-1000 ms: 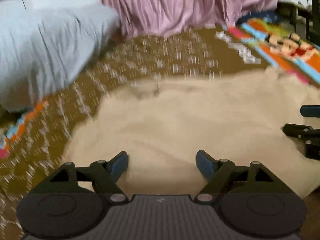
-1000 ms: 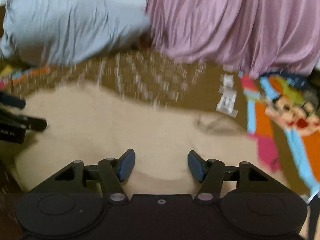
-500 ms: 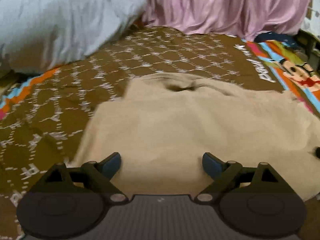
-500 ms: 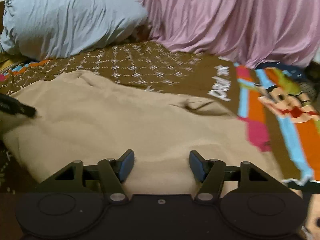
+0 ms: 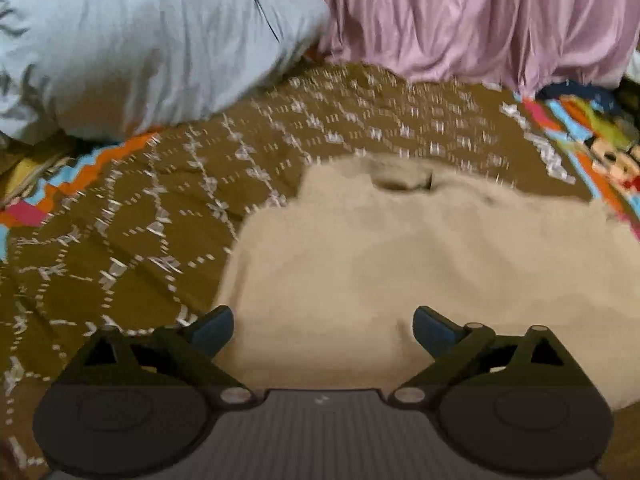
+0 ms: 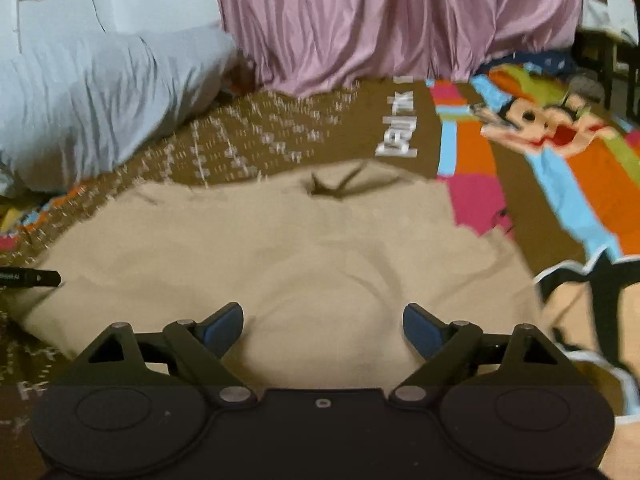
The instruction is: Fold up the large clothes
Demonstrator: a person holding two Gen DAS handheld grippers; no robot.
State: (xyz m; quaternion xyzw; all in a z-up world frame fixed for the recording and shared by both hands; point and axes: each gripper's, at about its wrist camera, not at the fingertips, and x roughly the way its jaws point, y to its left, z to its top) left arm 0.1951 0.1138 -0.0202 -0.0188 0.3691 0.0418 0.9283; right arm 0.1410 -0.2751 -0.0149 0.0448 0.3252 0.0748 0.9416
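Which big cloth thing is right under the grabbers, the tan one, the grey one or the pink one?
The tan garment is, spread flat on the bed beneath both open grippers. The grey pillow and pink curtain sit far behind it.

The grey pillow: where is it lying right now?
The grey pillow fills the upper left of both wrist views, on the brown patterned bedspread, left of the pink curtain and beyond the tan garment.

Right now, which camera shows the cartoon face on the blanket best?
The right wrist view: the cartoon face lies whole at upper right, only slightly blurred. In the left wrist view it is a smeared strip cut by the right edge.
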